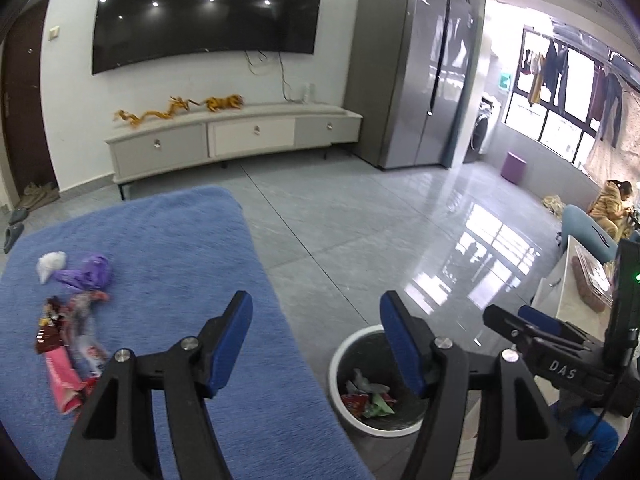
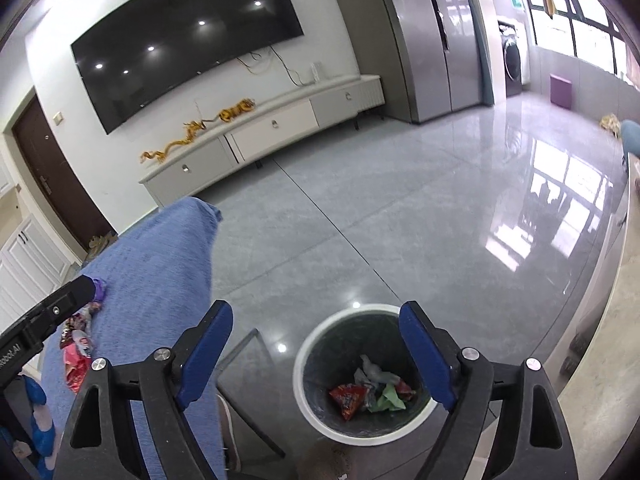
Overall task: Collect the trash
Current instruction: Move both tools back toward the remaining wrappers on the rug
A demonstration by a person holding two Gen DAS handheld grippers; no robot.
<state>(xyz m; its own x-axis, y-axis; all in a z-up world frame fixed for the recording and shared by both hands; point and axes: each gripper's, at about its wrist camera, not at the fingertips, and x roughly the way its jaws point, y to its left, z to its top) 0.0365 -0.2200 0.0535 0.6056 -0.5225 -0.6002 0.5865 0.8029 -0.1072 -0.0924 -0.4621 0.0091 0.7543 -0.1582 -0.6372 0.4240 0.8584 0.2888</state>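
Right wrist: round bin [image 2: 320,420], crumpled wrappers [image 2: 370,390].

A large dark television [image 1: 208,12] is hanging on the white wall at the upper left of the frame, above a long low cabinet [image 1: 224,140] where yellow dragon ornaments [image 1: 180,108] are lying. A grey refrigerator [image 1: 416,68] is standing at upper centre-right, clothes [image 1: 560,68] are hanging by the bright window, and a person [image 1: 612,204] is sitting at far right.

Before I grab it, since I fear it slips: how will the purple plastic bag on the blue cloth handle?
The purple bag looks crumpled and thin, so probably floppy and very light. Its glossy film may slide between pads. It lies against other wrappers, so those might drag along.
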